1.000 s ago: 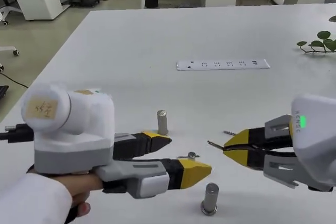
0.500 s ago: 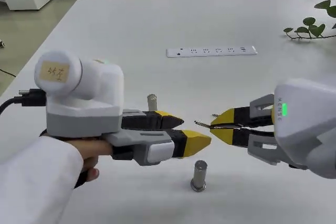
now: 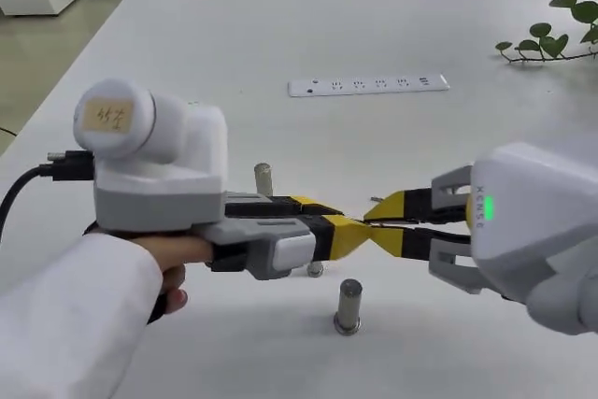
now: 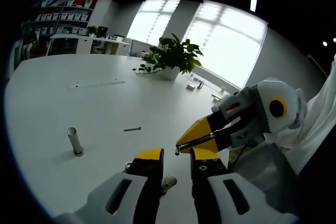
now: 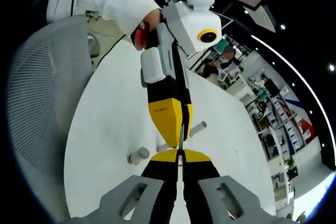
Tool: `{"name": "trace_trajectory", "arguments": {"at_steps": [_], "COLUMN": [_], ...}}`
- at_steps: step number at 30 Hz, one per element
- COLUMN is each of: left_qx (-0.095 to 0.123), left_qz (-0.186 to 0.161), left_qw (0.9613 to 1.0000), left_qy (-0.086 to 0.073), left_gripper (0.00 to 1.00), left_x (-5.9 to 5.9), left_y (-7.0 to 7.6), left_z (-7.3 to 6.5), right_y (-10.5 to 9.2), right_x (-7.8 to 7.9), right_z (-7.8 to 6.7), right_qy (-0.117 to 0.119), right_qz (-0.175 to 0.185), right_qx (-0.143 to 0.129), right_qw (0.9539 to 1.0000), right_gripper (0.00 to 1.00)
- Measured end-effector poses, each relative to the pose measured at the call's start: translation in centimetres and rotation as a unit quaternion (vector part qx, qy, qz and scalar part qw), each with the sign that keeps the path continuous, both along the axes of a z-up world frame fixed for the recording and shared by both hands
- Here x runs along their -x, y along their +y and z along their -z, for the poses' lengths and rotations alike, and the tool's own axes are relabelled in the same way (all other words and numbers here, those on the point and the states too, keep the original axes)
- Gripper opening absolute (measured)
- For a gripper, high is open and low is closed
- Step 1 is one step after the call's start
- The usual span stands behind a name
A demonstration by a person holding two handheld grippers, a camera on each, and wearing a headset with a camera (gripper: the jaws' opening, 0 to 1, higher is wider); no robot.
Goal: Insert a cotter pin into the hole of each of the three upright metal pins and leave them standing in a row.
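Cotter pin (image 5: 181, 132) now at left claw (image 4: 176, 157).

- A white table (image 3: 187, 63) carried everything.
- The first metal pin (image 3: 263, 178) stood upright just beyond the left gripper (image 3: 341, 220).
- The second metal pin (image 3: 348, 306) stood on the near side of both claws.
- The third metal pin (image 3: 316, 269) showed beneath the left jaws.
- A loose cotter pin (image 4: 132, 128) lay flat past the tips.
- A power strip (image 3: 368, 85) lay well beyond them.
- A plant (image 3: 551, 39) sat far past the right gripper (image 3: 374, 226).

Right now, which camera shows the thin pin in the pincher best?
The right gripper view: the cotter pin sticks straight out of the right gripper's shut jaws. The left gripper view shows its tip, tiny. In the head view it is hidden.
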State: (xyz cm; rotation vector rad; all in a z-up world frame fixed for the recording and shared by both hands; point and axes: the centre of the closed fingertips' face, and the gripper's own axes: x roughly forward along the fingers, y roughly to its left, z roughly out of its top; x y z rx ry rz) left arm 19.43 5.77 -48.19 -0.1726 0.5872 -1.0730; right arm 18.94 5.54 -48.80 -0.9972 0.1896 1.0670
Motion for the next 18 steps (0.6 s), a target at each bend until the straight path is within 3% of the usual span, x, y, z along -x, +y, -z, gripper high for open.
{"name": "trace_trajectory", "arguments": {"at_steps": [9, 18], "left_qx": [0.013, 0.006], "left_qz": [-0.002, -0.003], "left_qw": [0.9998, 0.9998], "left_qy": [0.012, 0.017], "left_gripper": [0.02, 0.0], "left_x": [0.07, 0.08], "left_y": [-0.18, -0.04], "left_z": [-0.12, 0.24], "right_y": [0.27, 0.46], "right_x": [0.07, 0.21], "right_z": [-0.09, 0.09], "right_qy": [0.0, -0.004], "right_qz": [-0.003, -0.007], "right_qx": [-0.002, 0.003], "right_qw": [1.0, 1.0], "right_gripper": [0.0, 0.0]}}
